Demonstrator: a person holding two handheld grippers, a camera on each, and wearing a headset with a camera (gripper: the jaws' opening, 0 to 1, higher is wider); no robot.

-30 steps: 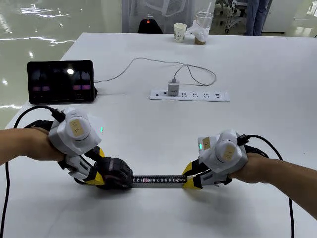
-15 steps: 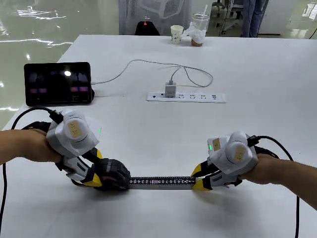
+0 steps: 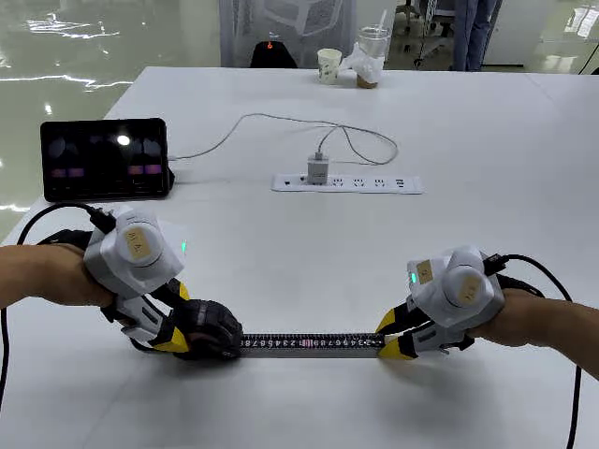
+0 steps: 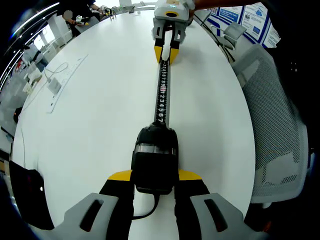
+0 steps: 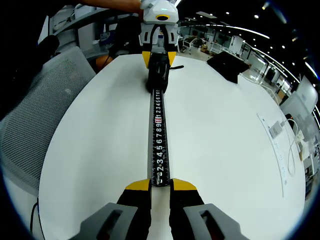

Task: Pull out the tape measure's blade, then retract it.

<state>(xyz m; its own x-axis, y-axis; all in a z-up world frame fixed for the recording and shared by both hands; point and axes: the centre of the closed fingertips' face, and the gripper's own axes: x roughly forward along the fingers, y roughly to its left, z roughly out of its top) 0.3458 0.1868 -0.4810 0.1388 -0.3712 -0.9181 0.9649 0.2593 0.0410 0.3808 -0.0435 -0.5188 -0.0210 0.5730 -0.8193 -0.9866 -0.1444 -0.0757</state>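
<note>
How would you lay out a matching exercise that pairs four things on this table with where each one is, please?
Things: 1 tape measure case; 2 blade; 3 tablet; 4 paper cup.
Places: A far edge of the table; B end clamped in the right gripper; C clamped in the left gripper; D left edge, screen propped up.
Pairs: 1-C; 2-B; 3-D; 4-A.

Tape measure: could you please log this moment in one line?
left gripper: shut on case; right gripper: shut on blade; blade: out
</note>
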